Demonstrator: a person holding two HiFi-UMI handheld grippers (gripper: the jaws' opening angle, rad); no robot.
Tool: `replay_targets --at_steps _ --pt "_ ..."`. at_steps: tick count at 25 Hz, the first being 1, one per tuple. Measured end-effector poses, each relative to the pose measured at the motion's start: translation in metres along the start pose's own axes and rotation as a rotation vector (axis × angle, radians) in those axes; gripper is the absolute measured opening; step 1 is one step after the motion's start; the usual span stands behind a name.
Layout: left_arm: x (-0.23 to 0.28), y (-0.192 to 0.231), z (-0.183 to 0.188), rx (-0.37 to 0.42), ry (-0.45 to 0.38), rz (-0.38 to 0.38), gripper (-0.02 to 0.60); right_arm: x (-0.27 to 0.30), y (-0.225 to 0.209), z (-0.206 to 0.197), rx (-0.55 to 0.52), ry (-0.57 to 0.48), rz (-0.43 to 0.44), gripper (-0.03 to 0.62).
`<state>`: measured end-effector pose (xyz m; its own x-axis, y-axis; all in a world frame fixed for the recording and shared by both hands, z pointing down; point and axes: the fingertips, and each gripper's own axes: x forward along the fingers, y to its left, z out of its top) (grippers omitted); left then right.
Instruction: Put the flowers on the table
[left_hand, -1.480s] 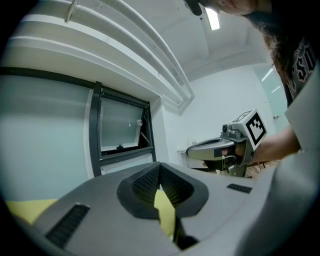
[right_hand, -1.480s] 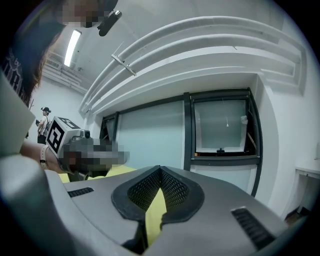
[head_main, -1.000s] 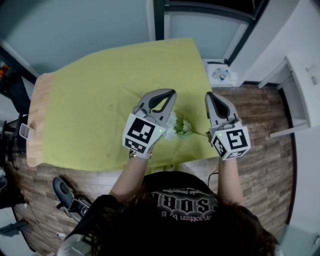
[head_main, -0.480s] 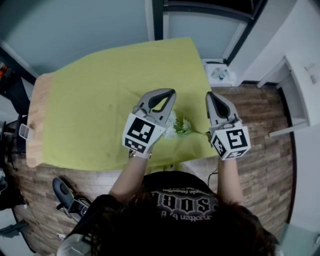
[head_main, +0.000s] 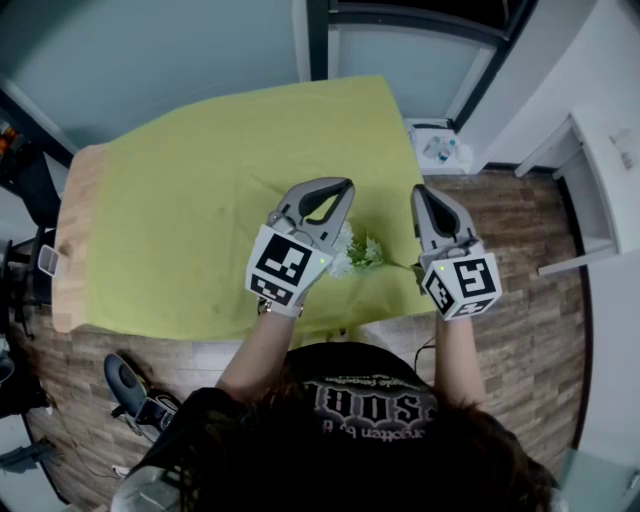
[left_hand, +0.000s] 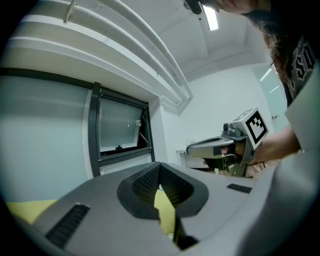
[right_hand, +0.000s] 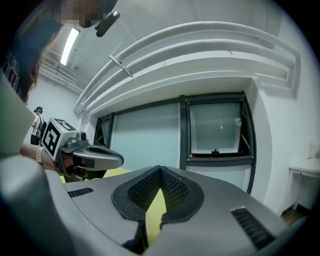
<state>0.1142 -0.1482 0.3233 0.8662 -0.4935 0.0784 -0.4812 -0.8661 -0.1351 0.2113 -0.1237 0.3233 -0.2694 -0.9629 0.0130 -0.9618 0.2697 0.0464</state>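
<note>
1. Left gripper (head_main: 346, 184): clenched. In the left gripper view the two ribbed pads meet at the tips. Nothing is clamped between them; only a strip of yellow-green cloth (head_main: 220, 170) shows through the gap behind the tips.

2. Right gripper (head_main: 419, 189): clenched. In the right gripper view the pads meet tip to tip in the same way, and no thing is between them.

3. Both tools are held level above the near part of the table (head_main: 75, 210), side by side and apart. The table top is wood, bare only at its left end in the head view; the cloth covers the remainder.

4. Flowers (head_main: 358, 252): a small bunch with white and pale green heads lies flat on the cloth close to the near edge of the table, in the space between the two tools. A thin stem runs from the bunch toward the right gripper. Neither tool touches the bunch.

5. Markings:
- Each tool carries a marker cube (head_main: 285, 265) with black-and-white square patterns. No letters or numbers appear on these faces.
- The person's black shirt (head_main: 370, 400) bears pale printed lettering. It appears upside down in the head view, and the words cannot be read.
- No brand name is legible on either tool.
</note>
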Motion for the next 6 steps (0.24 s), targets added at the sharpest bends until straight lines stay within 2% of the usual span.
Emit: replay_targets --at_steps 6 --pt "-0.0006 0.0021 0.0014 0.0 -0.001 0.005 -0.002 0.0012 -0.0022 0.0014 0.0 -0.001 -0.002 0.029"
